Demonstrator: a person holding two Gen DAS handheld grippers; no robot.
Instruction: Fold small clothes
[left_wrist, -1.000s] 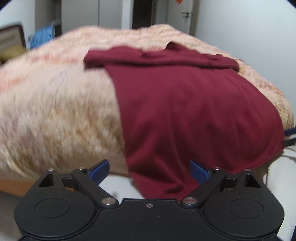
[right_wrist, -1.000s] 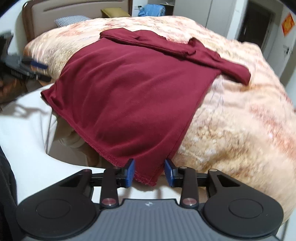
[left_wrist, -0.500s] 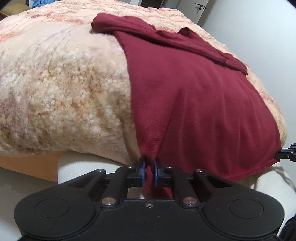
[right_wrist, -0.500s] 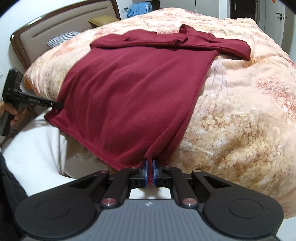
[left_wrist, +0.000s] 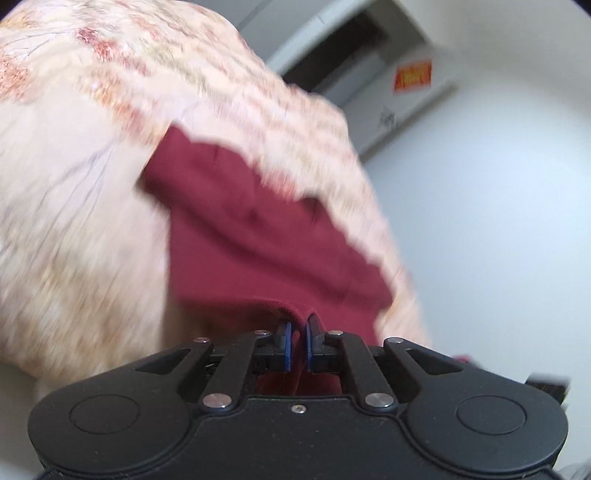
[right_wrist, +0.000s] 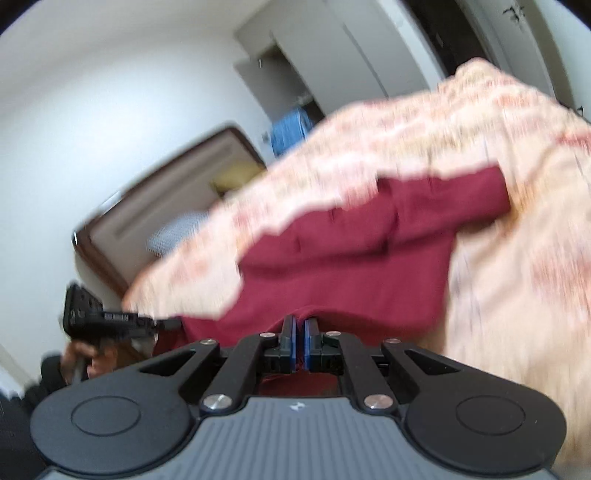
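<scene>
On the bed's near edge | left claw (left_wrist: 297, 343) and right claw (right_wrist: 300, 341) are both clamping the maroon shirt (left_wrist: 258, 243) hem | pinching 2 corners, likely for folding it toward the far end of the quilt (left_wrist: 74, 184)

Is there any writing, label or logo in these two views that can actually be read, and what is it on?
None can be read.
Red sign on the door: marks too blurred.
Right gripper body: a small white logo, no letters.
Left gripper, seen from the right wrist: pale print, too small and blurred.

White walls (right_wrist: 129, 92), brown headboard (right_wrist: 110, 243)
</scene>
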